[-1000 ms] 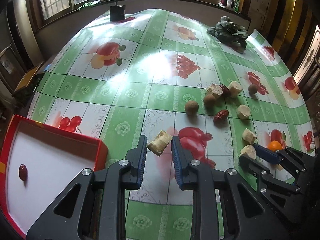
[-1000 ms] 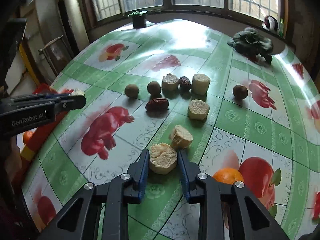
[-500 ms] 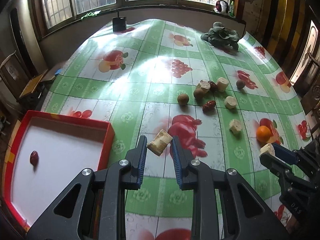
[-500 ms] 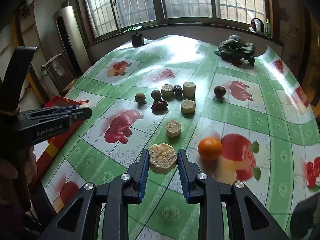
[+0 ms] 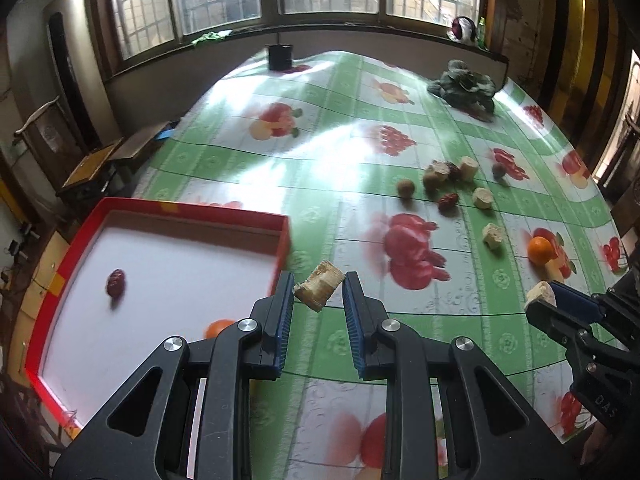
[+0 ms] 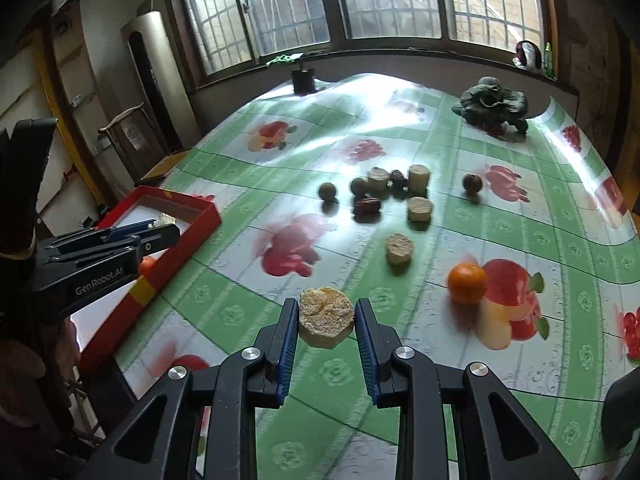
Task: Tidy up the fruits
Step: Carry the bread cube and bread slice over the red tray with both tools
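My left gripper (image 5: 318,298) is shut on a pale cut fruit chunk (image 5: 319,291), held in the air by the right edge of the red tray (image 5: 192,216). The tray holds a red date (image 5: 116,282) and an orange (image 5: 218,327), partly hidden by my fingers. My right gripper (image 6: 326,326) is shut on a round pale fruit slice (image 6: 326,322), above the table's near side; it also shows at the right of the left wrist view (image 5: 542,298). Loose fruit lies mid-table: an orange (image 6: 466,282), pale slices (image 6: 399,248), a date (image 6: 366,206), brown round fruits (image 6: 327,191).
A green checked tablecloth (image 6: 440,152) covers the table. A dark leafy vegetable (image 6: 490,104) lies at the far right, and a small black pot (image 6: 303,80) at the far edge. Low wooden furniture (image 5: 92,168) stands left of the table.
Both grippers have lifted and pulled back towards the near side with their fruit pieces. The left gripper has moved left towards the red tray, which now shows more fully.
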The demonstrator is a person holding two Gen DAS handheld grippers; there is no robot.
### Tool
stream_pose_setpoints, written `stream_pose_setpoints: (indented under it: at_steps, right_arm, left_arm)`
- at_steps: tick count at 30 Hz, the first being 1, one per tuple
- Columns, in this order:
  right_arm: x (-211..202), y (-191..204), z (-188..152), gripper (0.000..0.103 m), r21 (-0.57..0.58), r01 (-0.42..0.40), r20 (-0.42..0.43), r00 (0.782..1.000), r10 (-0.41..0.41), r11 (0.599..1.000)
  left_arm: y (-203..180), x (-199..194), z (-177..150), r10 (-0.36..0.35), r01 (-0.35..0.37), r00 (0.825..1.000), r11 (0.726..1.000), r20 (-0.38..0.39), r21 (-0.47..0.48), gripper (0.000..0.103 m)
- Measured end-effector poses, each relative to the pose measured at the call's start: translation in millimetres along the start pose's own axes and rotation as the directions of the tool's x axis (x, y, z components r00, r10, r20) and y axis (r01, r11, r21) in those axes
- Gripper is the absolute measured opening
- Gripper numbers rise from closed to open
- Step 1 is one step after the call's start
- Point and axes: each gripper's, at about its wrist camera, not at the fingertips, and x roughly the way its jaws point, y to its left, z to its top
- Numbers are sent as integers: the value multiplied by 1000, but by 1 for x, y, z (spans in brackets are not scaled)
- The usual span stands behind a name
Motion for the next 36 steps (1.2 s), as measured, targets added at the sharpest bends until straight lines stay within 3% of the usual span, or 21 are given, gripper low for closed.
stream_pose_setpoints:
  at_steps: [16, 36]
  right_arm:
    - [24, 65, 16, 28, -103, -94, -35, 995, 91, 990]
    - [67, 173, 44, 27, -275, -256, -111, 966, 234, 927]
  left_arm:
    - [82, -8, -13, 145, -144, 989, 984, 1, -103, 24]
    - [150, 14, -30, 219, -228, 973, 956, -71, -186, 24]
